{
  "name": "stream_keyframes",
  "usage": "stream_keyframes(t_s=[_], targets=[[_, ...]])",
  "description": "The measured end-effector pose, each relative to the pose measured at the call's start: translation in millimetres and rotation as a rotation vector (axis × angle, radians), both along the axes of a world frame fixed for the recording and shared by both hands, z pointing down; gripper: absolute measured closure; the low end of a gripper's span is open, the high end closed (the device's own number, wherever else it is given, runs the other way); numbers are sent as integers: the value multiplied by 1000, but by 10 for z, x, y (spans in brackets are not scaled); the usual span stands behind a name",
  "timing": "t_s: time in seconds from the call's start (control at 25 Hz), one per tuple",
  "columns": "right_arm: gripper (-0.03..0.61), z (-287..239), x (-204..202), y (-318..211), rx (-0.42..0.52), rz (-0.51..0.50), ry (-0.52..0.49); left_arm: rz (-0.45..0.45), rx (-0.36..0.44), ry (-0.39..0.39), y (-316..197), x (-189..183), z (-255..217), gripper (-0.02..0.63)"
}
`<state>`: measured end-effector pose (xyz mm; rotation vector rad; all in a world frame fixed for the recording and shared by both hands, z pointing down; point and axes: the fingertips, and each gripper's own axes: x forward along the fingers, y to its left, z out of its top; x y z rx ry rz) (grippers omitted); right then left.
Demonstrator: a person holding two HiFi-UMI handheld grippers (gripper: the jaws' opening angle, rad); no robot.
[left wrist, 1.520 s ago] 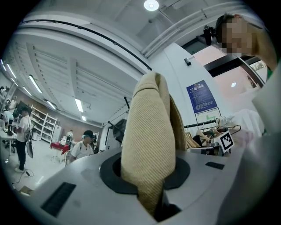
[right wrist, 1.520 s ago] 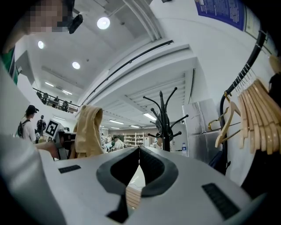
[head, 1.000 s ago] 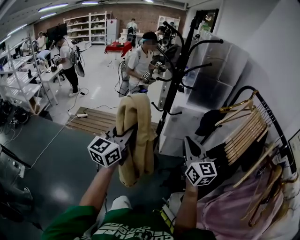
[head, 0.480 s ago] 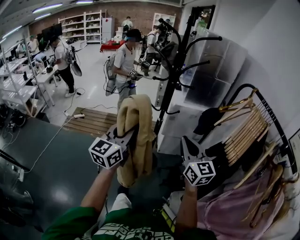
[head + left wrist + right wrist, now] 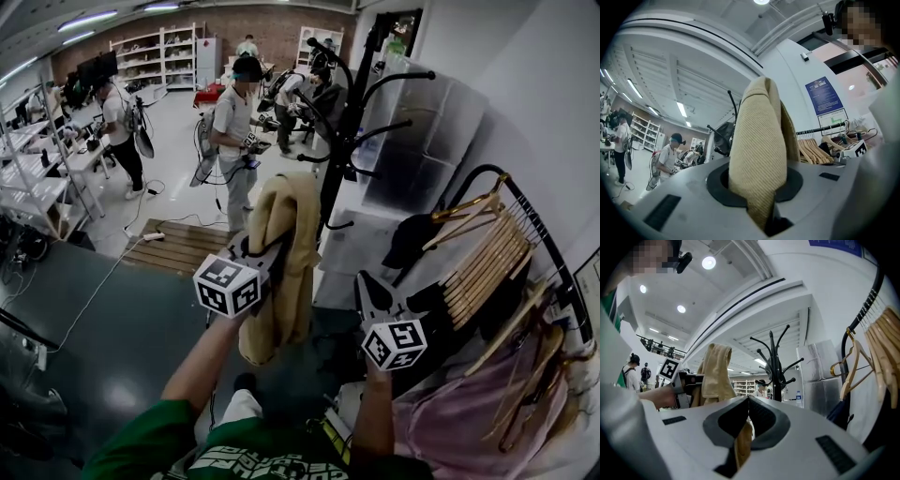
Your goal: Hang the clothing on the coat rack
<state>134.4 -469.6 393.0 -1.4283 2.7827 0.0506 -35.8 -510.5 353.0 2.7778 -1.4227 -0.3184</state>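
A tan garment (image 5: 286, 246) hangs folded from my left gripper (image 5: 270, 251), whose jaws are shut on it; in the left gripper view the cloth (image 5: 758, 150) fills the gap between them and rises above. The black coat rack (image 5: 349, 122) stands just behind and to the right of the garment, its curved hooks bare at that height. It also shows in the right gripper view as the coat rack (image 5: 774, 365), with the garment (image 5: 715, 372) to its left. My right gripper (image 5: 372, 289) sits lower and to the right, its jaws shut on nothing.
A black clothes rail with wooden hangers (image 5: 487, 261) and a dark garment (image 5: 412, 239) stands at the right, with pink cloth (image 5: 450, 422) below. A frosted cabinet (image 5: 427, 150) is behind the rack. A person (image 5: 230, 131) stands beyond a wooden pallet (image 5: 183, 246).
My left gripper has carried the tan garment up and to the right, closer to the coat rack. The right gripper has kept its place.
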Motion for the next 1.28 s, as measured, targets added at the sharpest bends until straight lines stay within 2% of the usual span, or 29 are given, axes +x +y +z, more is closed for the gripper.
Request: stream_keyframes(t_s=[0.64, 0.88, 1.28], targets=[[569, 50, 251, -121, -20, 48, -21, -38, -35, -26, -895, 406, -432, 540], [569, 63, 366, -152, -25, 78, -23, -42, -41, -61, -1132, 591, -453, 539], [569, 181, 553, -171, -46, 117, -24, -63, -94, -114, -1538, 855, -325, 539]])
